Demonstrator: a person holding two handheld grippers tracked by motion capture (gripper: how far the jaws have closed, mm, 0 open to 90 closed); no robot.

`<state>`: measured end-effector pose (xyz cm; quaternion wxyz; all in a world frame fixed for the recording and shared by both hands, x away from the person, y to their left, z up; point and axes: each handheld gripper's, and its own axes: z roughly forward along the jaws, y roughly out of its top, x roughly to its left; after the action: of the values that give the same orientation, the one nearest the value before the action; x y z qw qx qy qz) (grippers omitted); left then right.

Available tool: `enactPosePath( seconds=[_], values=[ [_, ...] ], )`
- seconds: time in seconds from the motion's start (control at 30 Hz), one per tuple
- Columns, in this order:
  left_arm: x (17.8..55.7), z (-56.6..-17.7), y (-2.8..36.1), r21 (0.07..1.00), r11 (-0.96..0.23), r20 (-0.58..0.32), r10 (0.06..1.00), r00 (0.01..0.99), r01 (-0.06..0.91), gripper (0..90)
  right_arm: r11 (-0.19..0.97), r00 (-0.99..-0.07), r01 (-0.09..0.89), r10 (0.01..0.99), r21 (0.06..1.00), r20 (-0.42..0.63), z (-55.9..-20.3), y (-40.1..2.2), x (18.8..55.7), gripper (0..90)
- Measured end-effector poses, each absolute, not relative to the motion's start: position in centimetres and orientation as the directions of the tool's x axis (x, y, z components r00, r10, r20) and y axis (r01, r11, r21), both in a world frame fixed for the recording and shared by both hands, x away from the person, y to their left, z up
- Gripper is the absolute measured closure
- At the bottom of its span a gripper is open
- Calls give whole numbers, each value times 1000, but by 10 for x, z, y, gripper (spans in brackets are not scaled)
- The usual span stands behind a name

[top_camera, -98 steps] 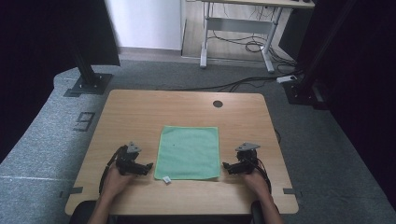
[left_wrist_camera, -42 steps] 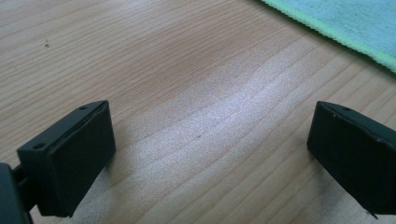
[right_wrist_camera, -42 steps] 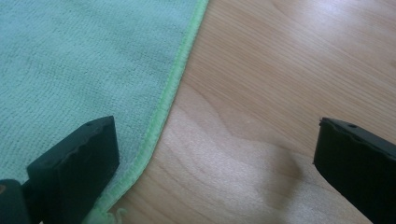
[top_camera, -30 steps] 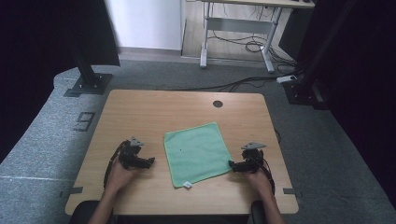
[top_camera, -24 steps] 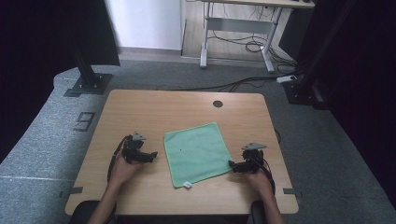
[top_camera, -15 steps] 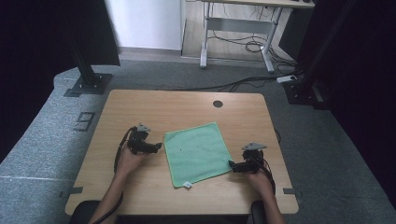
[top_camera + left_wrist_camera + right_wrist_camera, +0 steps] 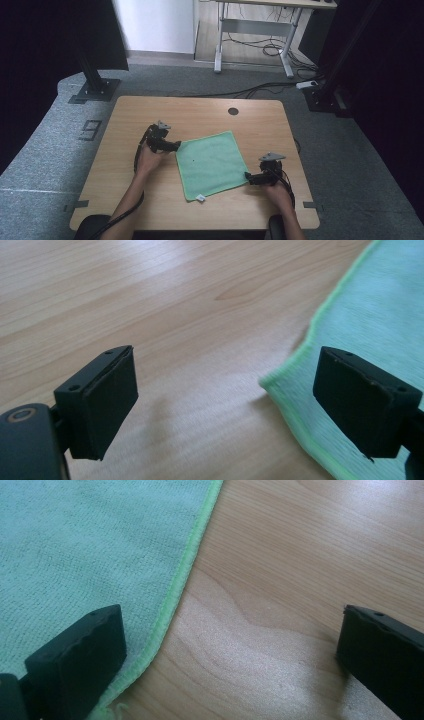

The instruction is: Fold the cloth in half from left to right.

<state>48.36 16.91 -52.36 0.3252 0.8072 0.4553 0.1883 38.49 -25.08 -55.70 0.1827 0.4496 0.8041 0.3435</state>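
Left gripper moved up beside the cloth on the wooden table, both grippers' fingers open.

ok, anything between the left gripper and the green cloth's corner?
Nothing visible. In the left gripper view the open left gripper straddles the corner of the green cloth, with bare table around it. The right gripper sits open at the cloth's near right corner, also unobstructed.
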Motion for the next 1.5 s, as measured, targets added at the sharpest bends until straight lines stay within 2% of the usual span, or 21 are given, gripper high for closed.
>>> enactPosePath(
  seconds=[0.23, 0.53, 0.77, 1.0, 1.23, 1.5],
  values=[
    [495, -540, 171, 654, -387, 33, 873, 486, 650, 111, 361, -531, 596, 847, 717, 14, -557, -251, 385, 0],
    [495, -547, 178, 677, -352, -13, 872, 489, 646, 98, 365, -536, 594, 844, 717, 15, -557, -251, 386, 0],
    [492, -548, 180, 684, -342, -15, 876, 481, 644, 97, 369, -550, 596, 835, 713, 27, -556, -252, 388, 0],
    [493, -548, 181, 679, -341, -15, 879, 477, 650, 77, 369, -566, 578, 824, 728, 33, -545, -251, 386, 38],
    [494, -548, 182, 680, -349, -18, 871, 491, 644, 75, 392, -643, 532, 763, 751, 57, -532, -236, 380, 99],
    [494, -548, 183, 676, -347, -16, 876, 483, 650, 54, 433, -708, 506, 703, 746, 72, -526, -213, 373, 106]
  ],
)
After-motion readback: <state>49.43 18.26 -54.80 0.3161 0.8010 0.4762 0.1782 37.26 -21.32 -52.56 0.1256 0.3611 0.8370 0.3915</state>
